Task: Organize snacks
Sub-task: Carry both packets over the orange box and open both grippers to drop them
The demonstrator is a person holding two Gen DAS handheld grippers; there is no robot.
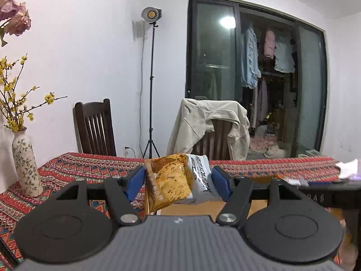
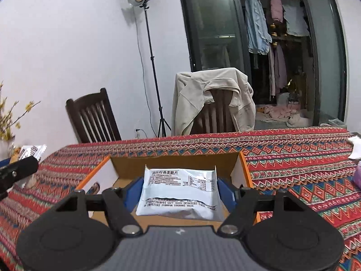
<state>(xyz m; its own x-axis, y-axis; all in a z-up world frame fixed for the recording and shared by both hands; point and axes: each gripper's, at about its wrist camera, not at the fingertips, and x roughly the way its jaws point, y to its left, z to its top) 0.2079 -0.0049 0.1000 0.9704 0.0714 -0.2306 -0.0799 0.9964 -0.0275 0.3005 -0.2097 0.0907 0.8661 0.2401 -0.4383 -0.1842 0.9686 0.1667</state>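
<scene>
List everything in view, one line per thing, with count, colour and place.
snack packet: one, orange and white, held in the left hand-held gripper.
white packet: one, printed back showing, held in the right hand-held gripper over the box.
cardboard box: one, brown with orange edges, open on the tablecloth.
tablecloth: one, red patterned.
vase: one, floral, left of table.
chairs: two, dark wood, behind table.
jacket: one, beige, on right chair.
light stand: one, black, by wall.
left hand-held gripper: black, blue pads.
right hand-held gripper: same.

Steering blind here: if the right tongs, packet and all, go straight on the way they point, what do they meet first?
Probably the cardboard box: the right tongs hold the white snack packet over its open inside, aimed slightly downward toward its far wall. Depth is unclear.
</scene>
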